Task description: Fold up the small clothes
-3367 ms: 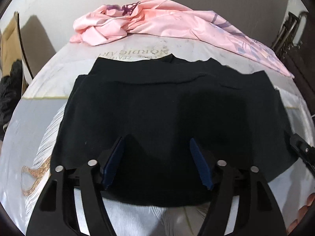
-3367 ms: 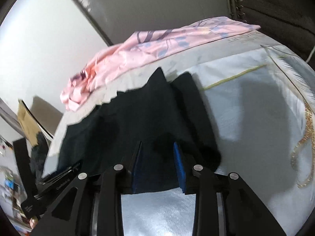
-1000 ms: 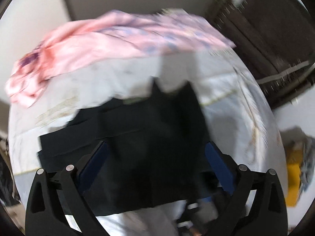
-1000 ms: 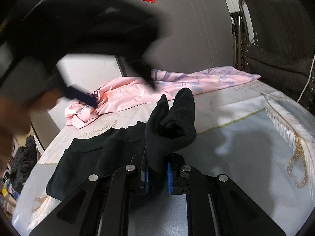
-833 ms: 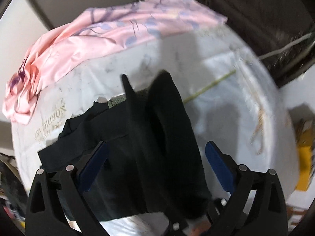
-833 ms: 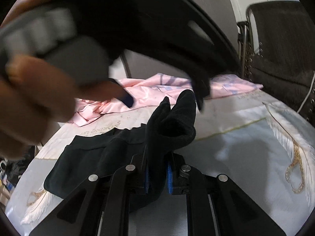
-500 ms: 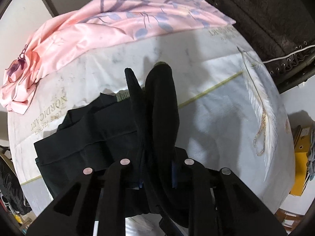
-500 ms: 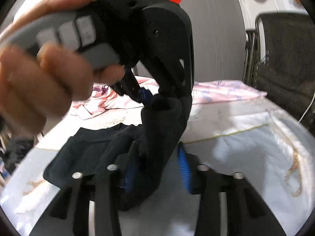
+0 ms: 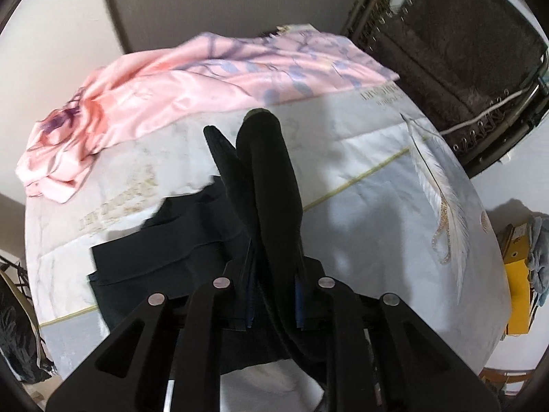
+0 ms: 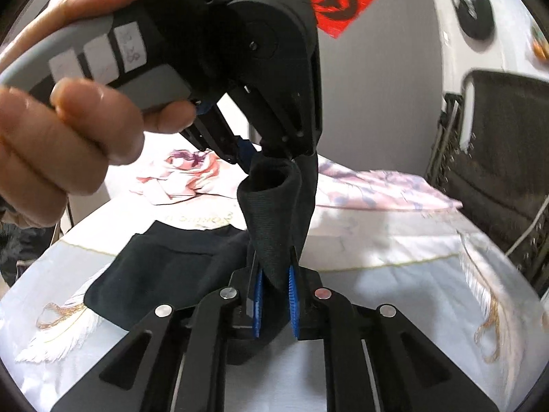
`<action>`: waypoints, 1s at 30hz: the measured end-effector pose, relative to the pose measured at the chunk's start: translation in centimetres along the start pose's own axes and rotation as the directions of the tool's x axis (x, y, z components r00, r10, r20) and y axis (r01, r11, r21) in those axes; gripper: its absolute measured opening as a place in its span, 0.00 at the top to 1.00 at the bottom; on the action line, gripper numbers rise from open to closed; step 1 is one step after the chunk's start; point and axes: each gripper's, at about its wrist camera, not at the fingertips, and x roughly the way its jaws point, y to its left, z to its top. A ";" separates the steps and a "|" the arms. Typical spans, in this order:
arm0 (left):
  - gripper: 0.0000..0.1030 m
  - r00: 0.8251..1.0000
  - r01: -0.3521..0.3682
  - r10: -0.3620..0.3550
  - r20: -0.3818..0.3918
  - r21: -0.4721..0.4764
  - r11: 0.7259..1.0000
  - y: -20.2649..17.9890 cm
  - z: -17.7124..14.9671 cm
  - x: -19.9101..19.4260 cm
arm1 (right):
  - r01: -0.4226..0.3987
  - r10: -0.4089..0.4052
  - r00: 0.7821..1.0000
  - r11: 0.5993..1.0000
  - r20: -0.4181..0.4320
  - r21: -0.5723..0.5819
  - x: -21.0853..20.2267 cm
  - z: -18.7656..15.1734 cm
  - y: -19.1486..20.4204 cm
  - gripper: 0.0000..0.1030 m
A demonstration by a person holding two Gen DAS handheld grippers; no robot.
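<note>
A small black garment (image 9: pixel 171 250) lies partly spread on a white printed sheet (image 9: pixel 394 206), and one side is pulled up into a tall fold (image 10: pixel 274 213). My left gripper (image 9: pixel 272 295) is shut on that fold. In the right wrist view a hand (image 10: pixel 68 130) holds the left gripper (image 10: pixel 274 151) from above, where it pinches the top of the fold. My right gripper (image 10: pixel 274 295) is shut on the lower part of the same fold, its blue pads (image 10: pixel 258 295) pressing the cloth from both sides.
A crumpled pink floral cloth (image 9: pixel 171 82) lies across the far side of the sheet. A dark folding chair (image 9: pixel 463 51) stands past the right edge. A yellow object (image 9: pixel 518 288) sits on the floor at right. A dark bag (image 9: pixel 13 336) is at left.
The left gripper, open a second ago, has shut on the raised fold and lifted it. The right gripper's pads spread half a second ago and are tight on the cloth again.
</note>
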 end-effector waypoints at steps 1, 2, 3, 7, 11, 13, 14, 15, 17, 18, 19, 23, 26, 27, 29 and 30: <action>0.85 1.000 0.003 -0.003 0.010 -0.015 1.000 1.0 -0.3 -0.5 | -0.001 0.001 1.000 1.000 0.001 -0.028 -0.1 0.5 1.1 0.88; 0.85 1.000 0.005 -0.005 0.019 -0.029 1.000 1.9 -0.7 -1.0 | -0.002 0.002 1.000 0.999 0.003 -0.051 -0.2 0.9 1.9 0.88; 0.85 1.000 0.006 -0.004 0.031 -0.044 0.999 3.2 -1.2 -1.6 | -0.002 0.002 1.000 0.997 0.006 -0.081 -0.2 1.2 2.9 0.88; 0.85 0.998 -0.005 0.010 0.065 -0.087 0.996 7.5 -3.4 -3.0 | -0.007 0.010 1.000 0.983 0.015 -0.183 -0.4 1.9 7.2 0.89; 0.85 0.996 0.008 0.005 0.088 -0.149 0.989 12.1 -6.0 -3.4 | -0.010 0.014 1.000 0.957 0.011 -0.290 -0.1 1.8 12.0 0.89; 0.85 0.996 0.010 0.006 0.091 -0.176 0.984 14.3 -7.5 -2.9 | -0.013 0.013 1.000 0.937 -0.002 -0.349 0.3 1.2 14.3 0.89; 0.85 0.996 0.007 0.009 0.088 -0.186 0.983 15.2 -8.1 -2.5 | -0.018 0.015 1.000 0.926 -0.011 -0.377 0.7 0.8 15.5 0.89; 0.85 0.997 0.007 0.010 0.083 -0.200 0.980 16.2 -8.9 -1.8 | -0.025 0.017 1.000 0.917 -0.024 -0.397 1.0 0.4 16.4 0.89; 0.84 0.998 0.016 0.000 0.068 -0.231 0.973 18.3 -10.6 -0.3 | -0.048 0.021 0.998 0.896 -0.065 -0.441 1.8 -0.5 18.3 0.89; 0.84 0.998 0.021 -0.007 0.061 -0.245 0.969 19.0 -11.1 0.3 | -0.062 0.024 0.996 0.887 -0.087 -0.458 2.2 -0.9 18.9 0.89; 0.84 0.999 0.028 -0.015 0.050 -0.263 0.964 19.9 -11.9 1.2 | -0.077 0.028 0.993 0.879 -0.111 -0.470 2.7 -1.4 19.5 0.89; 0.83 0.999 0.042 -0.040 0.016 -0.316 0.948 22.1 -14.7 4.5 | -0.156 0.037 0.968 0.863 -0.249 -0.480 4.8 -3.7 21.2 0.88; 0.80 0.995 0.089 -0.071 0.065 -0.339 0.936 22.8 -15.7 4.5 | -0.135 0.018 0.974 0.849 -0.228 -0.511 4.6 -4.5 21.7 0.86; 0.76 0.995 0.095 -0.075 0.069 -0.352 0.931 23.0 -15.9 4.6 | -0.142 0.023 0.972 0.853 -0.236 -0.502 4.6 -4.4 21.7 0.86; 0.66 0.996 0.079 -0.057 0.069 -0.372 0.925 23.2 -16.1 4.5 | -0.168 0.047 0.965 0.865 -0.257 -0.472 4.6 -4.0 21.2 0.86; 0.65 0.996 0.077 -0.052 0.075 -0.385 0.920 23.5 -16.2 4.2 | -0.190 0.068 0.961 0.868 -0.269 -0.458 4.5 -3.8 20.9 0.85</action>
